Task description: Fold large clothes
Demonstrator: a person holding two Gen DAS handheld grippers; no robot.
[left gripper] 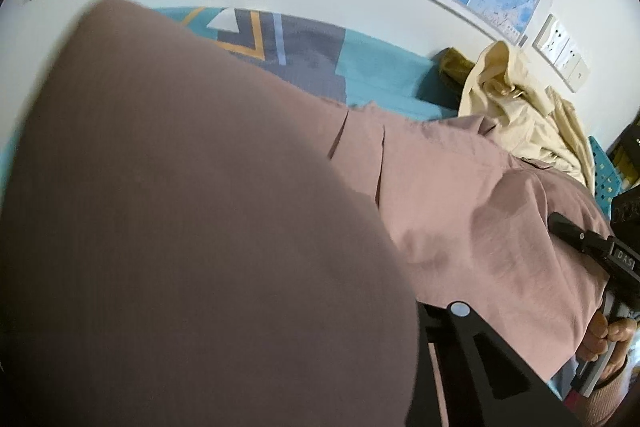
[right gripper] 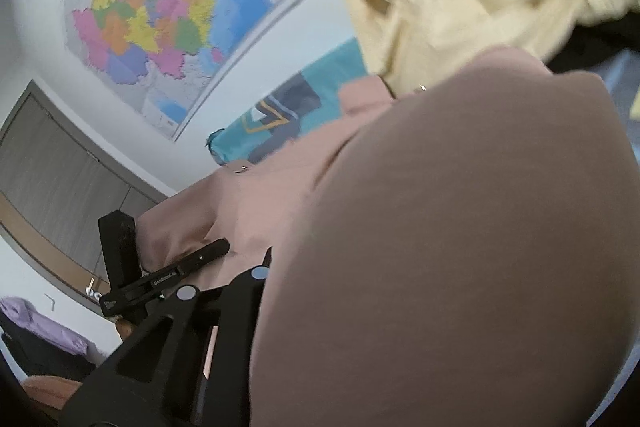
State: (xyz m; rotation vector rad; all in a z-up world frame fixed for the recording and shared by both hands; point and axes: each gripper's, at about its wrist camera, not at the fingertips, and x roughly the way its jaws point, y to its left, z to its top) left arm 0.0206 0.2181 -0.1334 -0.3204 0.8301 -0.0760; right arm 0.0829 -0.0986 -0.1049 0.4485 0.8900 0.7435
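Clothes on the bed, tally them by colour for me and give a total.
Pink: 1, the pink garment draped over both pairs of tongs
Cream-yellow: 1, the cream garment heaped behind it
Olive-brown: 1, the olive piece partly hidden behind the cream one
Total: 3
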